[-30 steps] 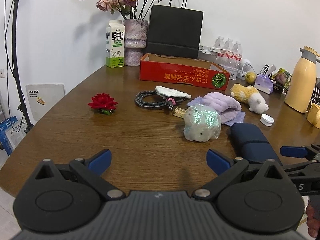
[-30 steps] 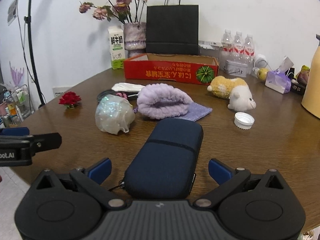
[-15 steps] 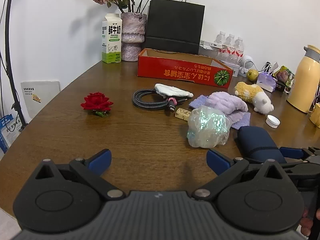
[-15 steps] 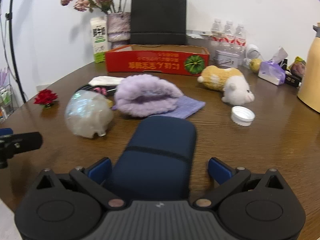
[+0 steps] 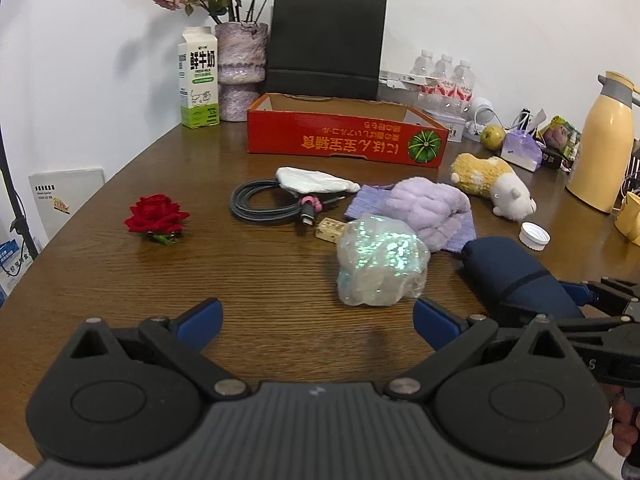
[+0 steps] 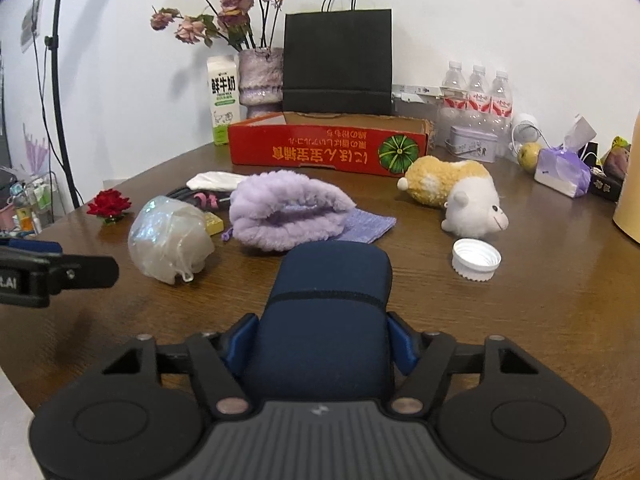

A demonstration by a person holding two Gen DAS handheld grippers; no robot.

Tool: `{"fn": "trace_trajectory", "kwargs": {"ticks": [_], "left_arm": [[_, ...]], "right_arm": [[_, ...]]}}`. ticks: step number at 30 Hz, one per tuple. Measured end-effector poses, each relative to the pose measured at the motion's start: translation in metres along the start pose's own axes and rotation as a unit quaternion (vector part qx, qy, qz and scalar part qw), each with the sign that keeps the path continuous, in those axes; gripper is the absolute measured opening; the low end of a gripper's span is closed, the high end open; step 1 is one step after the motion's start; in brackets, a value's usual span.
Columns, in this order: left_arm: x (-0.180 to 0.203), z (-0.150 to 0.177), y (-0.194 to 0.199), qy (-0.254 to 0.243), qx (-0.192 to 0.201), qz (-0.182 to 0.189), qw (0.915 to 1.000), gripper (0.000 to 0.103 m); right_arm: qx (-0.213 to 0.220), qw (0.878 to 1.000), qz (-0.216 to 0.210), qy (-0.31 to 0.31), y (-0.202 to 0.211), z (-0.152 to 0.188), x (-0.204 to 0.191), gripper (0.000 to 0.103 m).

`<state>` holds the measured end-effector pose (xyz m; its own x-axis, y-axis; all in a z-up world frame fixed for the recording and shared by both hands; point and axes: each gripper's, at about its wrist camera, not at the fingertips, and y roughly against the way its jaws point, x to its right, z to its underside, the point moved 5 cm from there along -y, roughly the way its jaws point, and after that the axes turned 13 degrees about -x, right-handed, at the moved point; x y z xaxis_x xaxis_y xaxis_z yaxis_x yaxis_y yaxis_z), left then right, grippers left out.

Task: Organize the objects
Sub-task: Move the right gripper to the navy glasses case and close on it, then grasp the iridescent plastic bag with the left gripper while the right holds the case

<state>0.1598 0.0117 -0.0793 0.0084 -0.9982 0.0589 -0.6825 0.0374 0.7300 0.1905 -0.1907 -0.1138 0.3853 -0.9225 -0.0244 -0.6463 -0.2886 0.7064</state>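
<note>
With the right gripper [image 6: 322, 344] clamped on the navy case [image 6: 332, 280] near the bench's front edge and the left gripper [image 5: 316, 316] wide, lift level toward the red box [image 6: 332, 148].

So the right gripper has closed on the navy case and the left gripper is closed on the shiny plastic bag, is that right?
Not quite. The right gripper has indeed closed on the navy case, but the left gripper is open and holds nothing. The left wrist view shows its fingers spread wide over bare table, with the shiny plastic bag lying ahead, untouched.
</note>
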Motion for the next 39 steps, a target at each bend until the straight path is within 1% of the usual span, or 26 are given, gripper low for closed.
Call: {"fn": "trace_trajectory", "kwargs": {"ticks": [12, 19, 25, 29, 33, 35, 36, 37, 38, 39], "left_arm": [[0.03, -0.012, -0.011, -0.012, -0.01, 0.001, 0.9999, 0.103], [0.046, -0.021, -0.021, -0.012, -0.01, -0.016, 0.9997, 0.103], [0.057, -0.028, -0.028, -0.013, 0.009, -0.035, 0.9993, 0.103], [0.057, -0.033, -0.033, -0.006, 0.019, -0.047, 0.9987, 0.103], [0.051, -0.034, -0.039, 0.008, 0.011, -0.036, 0.9992, 0.095], [0.05, -0.033, -0.04, 0.008, 0.01, -0.035, 0.9993, 0.087], [0.049, -0.033, -0.04, 0.008, 0.01, -0.033, 0.9994, 0.085], [0.049, -0.033, -0.04, 0.008, 0.01, -0.031, 0.9995, 0.079], [0.049, -0.033, -0.041, 0.006, 0.01, -0.029, 0.9995, 0.07], [0.05, -0.033, -0.041, 0.002, 0.008, -0.027, 0.9996, 0.064]], "right_arm": [[0.027, 0.999, -0.008, -0.02, 0.006, -0.002, 0.036, 0.062], [0.048, 0.998, -0.018, -0.02, 0.014, -0.005, 0.044, 0.062], [0.054, 0.998, -0.027, -0.026, 0.015, -0.005, 0.049, 0.062], [0.056, 0.998, -0.031, -0.028, 0.015, -0.006, 0.051, 0.062], [0.058, 0.997, -0.031, -0.028, 0.017, -0.005, 0.051, 0.062], [0.059, 0.997, -0.031, -0.028, 0.017, -0.005, 0.051, 0.062], [0.06, 0.997, -0.032, -0.028, 0.017, -0.005, 0.05, 0.062], [0.061, 0.997, -0.032, -0.028, 0.017, -0.006, 0.049, 0.062], [0.061, 0.997, -0.033, -0.027, 0.018, -0.006, 0.048, 0.062], [0.061, 0.997, -0.033, -0.027, 0.018, -0.006, 0.047, 0.062]]}}
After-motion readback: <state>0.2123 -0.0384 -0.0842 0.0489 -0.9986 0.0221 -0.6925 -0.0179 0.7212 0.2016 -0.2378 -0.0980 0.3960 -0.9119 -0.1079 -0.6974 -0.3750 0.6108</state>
